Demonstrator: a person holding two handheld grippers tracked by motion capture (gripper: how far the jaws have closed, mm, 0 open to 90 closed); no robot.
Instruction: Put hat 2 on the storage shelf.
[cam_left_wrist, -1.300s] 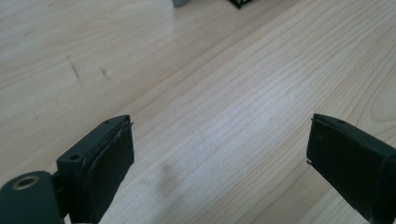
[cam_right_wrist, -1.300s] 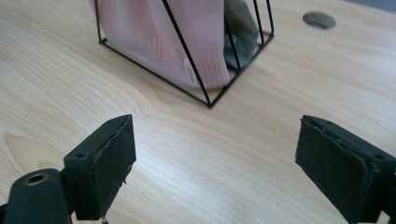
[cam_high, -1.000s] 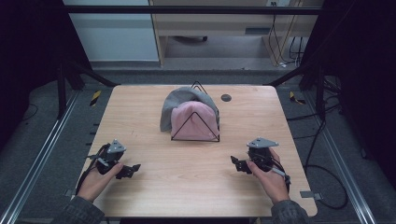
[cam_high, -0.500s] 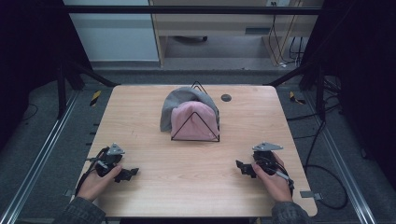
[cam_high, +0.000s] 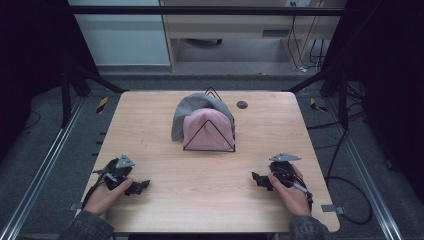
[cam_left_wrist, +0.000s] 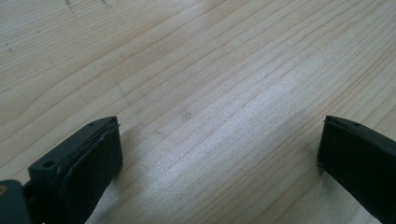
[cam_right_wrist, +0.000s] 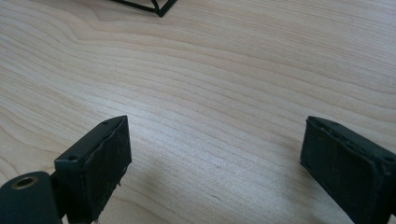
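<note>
While both the left gripper and right gripper rest wide open and empty near the table's front edge, the soft, light-looking pink cloth draped over the wire rack mid-table probably wants pinching at a loose edge.

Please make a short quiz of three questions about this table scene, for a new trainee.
1. True or false: the left gripper holds the pink cloth.
2. The grey cloth hangs on: A) a black wire rack B) a wooden box C) a hook.
3. Fill in: the jaws of the right gripper stand ____.

Key: 1 false; 2 A; 3 open.
</note>
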